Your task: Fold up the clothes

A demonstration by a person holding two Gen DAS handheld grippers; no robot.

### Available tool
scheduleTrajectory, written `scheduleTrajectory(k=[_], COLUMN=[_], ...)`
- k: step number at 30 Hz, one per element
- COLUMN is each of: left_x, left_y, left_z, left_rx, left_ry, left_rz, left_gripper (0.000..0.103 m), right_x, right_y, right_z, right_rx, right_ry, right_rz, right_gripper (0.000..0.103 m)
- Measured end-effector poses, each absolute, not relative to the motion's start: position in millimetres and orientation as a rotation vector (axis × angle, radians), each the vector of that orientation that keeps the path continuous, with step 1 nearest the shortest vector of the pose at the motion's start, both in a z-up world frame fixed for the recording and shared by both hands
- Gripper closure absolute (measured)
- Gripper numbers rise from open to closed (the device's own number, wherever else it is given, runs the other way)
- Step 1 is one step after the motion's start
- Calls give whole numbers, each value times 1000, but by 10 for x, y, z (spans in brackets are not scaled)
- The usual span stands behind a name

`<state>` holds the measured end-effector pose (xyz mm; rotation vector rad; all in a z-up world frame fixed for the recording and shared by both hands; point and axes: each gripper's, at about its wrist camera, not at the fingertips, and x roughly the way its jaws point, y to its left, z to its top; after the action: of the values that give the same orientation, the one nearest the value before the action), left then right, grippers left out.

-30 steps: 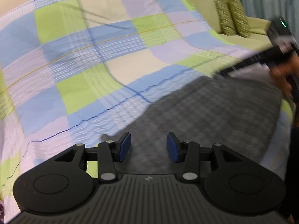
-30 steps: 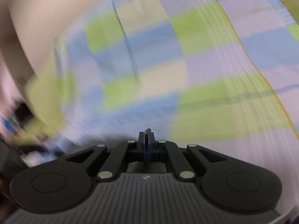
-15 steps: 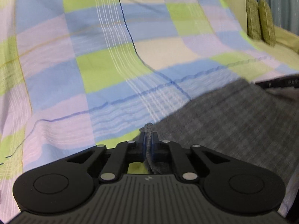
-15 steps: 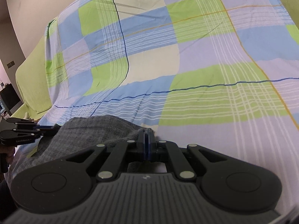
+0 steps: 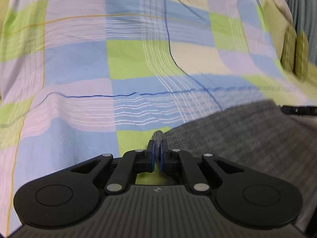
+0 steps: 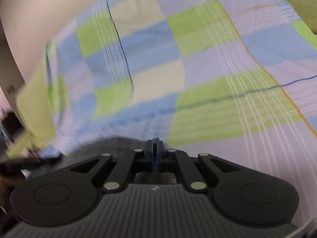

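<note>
A dark grey knitted garment (image 5: 237, 136) lies on a checked bedsheet (image 5: 138, 59), spreading right from my left gripper (image 5: 157, 147). That gripper is shut, with a fold of the grey cloth pinched between its blue pads. In the right wrist view the same grey garment (image 6: 111, 144) shows blurred, low and left of centre. My right gripper (image 6: 155, 144) is shut on its edge. The tip of the right gripper (image 5: 299, 110) pokes in at the far right of the left wrist view.
The sheet (image 6: 198, 79) is checked in green, blue, lilac and cream and covers the whole bed. Two olive cushions (image 5: 295, 57) stand at the right edge. A beige wall (image 6: 39, 10) rises behind the bed's far left, with dark furniture (image 6: 10, 123) below it.
My left gripper went from open over the grey cloth to shut on a fold of it. Both grippers have since shifted with the garment; the right wrist view is blurred again.
</note>
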<state>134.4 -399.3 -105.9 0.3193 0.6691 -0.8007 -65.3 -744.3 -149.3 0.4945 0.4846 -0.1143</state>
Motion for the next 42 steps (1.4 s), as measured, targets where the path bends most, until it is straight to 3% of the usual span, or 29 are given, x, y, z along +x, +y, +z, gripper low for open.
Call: scheduleTrajectory(k=[3,7,15,18,24,27,29,35,42], left_x=[1330,1355,845,537,32,47,27,-30,-11], left_y=[-4004,-3924,-3742,-3864,-4123,-4082,-4035,-3874,-3747], left_z=[-1061,-989,-615,-625,-910,-1020,-948,-871,-981], left_rx=[333,298,330,384,552,514,508,504,476], left_ry=[667,681,566,538,554,627,623,606,636], left_rz=[-792,-780,-837,-936,-1086,-1062,-1052,-1055,-1058], left_gripper=[97,80,78,68,67,67,67,66,63], right_x=[-618,-747,-1413,-1659,-1748,-1715,-1733,-1916,-1715], right_y=[-7400,-7561,-7484,-7276,-6778,-6682,-6653,-6579,-6451], right_z=[-1487,-1458,-1212,-1158,-1180,-1252,-1262,-1044,-1188], right_rx=[455,564,614,635,563,494,472,479,455], right_ry=[506,457,378,357,439,507,518,419,534], right_rz=[-139,-212,-267,-255,-143,-161,-186,-227,-204], right_gripper=[101,100,96,93,91,100,100,90,88])
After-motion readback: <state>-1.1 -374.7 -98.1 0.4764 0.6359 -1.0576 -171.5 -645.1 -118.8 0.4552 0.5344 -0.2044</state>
